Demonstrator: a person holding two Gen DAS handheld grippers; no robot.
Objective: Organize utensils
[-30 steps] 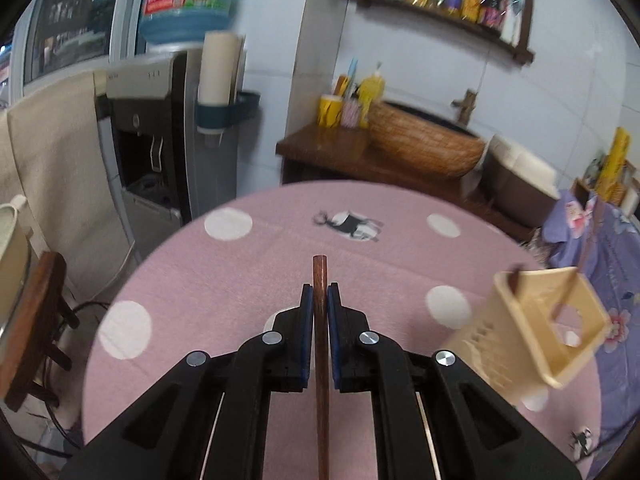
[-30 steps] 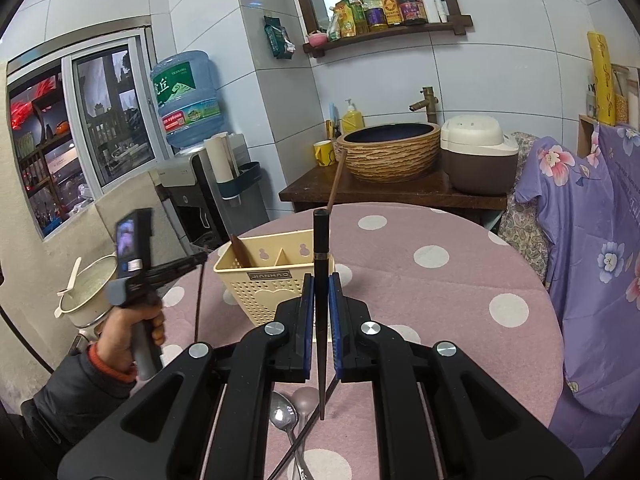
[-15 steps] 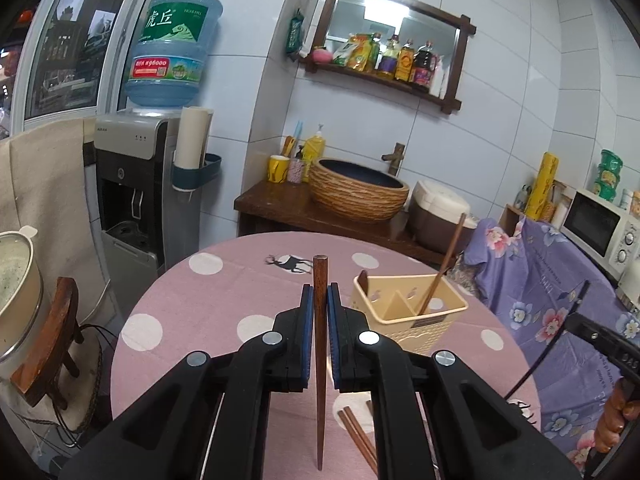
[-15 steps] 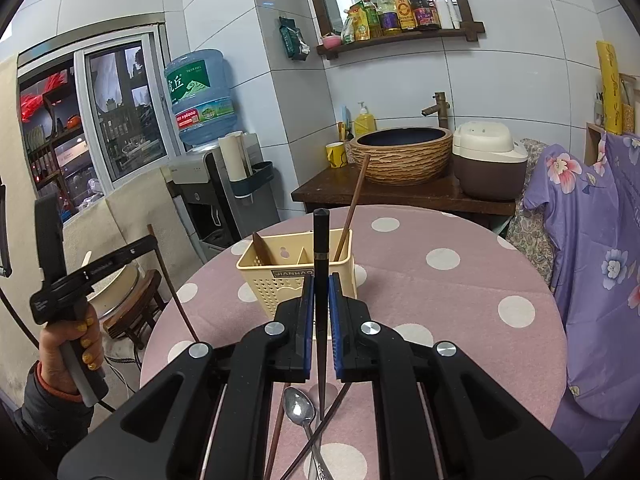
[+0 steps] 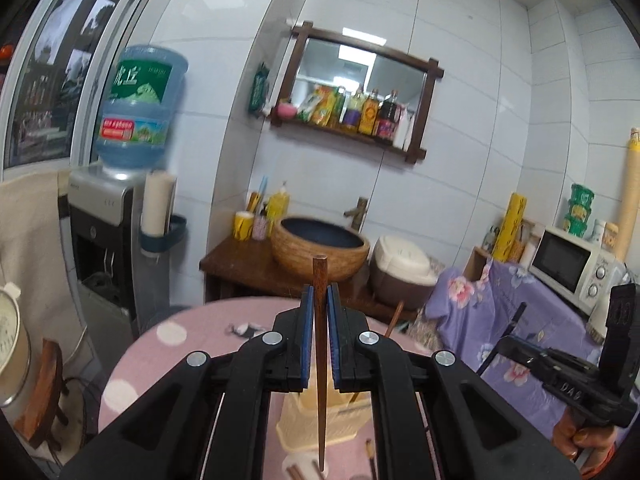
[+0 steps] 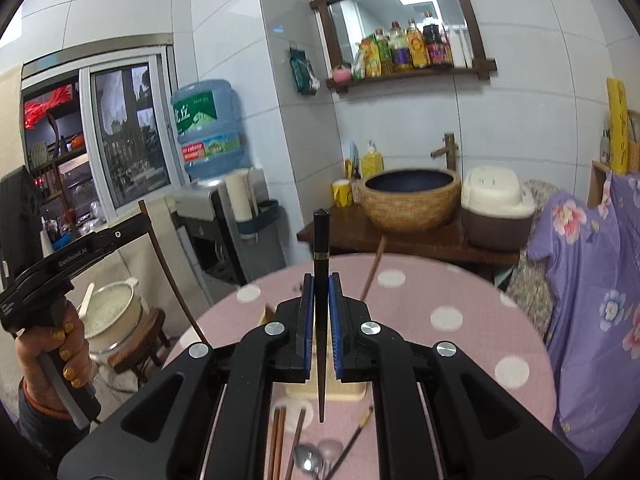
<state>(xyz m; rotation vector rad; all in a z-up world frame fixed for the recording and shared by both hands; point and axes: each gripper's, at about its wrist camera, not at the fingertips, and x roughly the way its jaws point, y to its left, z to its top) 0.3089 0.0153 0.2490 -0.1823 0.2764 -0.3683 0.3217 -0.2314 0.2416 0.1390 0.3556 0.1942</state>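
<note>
Chopsticks in both jaws, poised over the cream holder.

Our left gripper [image 5: 319, 334] is clamped on a brown chopstick [image 5: 319, 380], our right gripper [image 6: 319, 330] on a black chopstick [image 6: 321, 320], each upright with its tip pointing down. We judge the step to be carrying them to the utensil holder [image 6: 326, 390], which sits just below the jaws and already keeps one stick; next each tip must line up with a compartment before release. More chopsticks [image 6: 278, 440] and spoons [image 6: 308, 458] lie on the pink dotted surface [image 6: 440, 292]; beyond stand a water dispenser [image 6: 208, 200], basin [image 6: 412, 196] and tiled wall.
</note>
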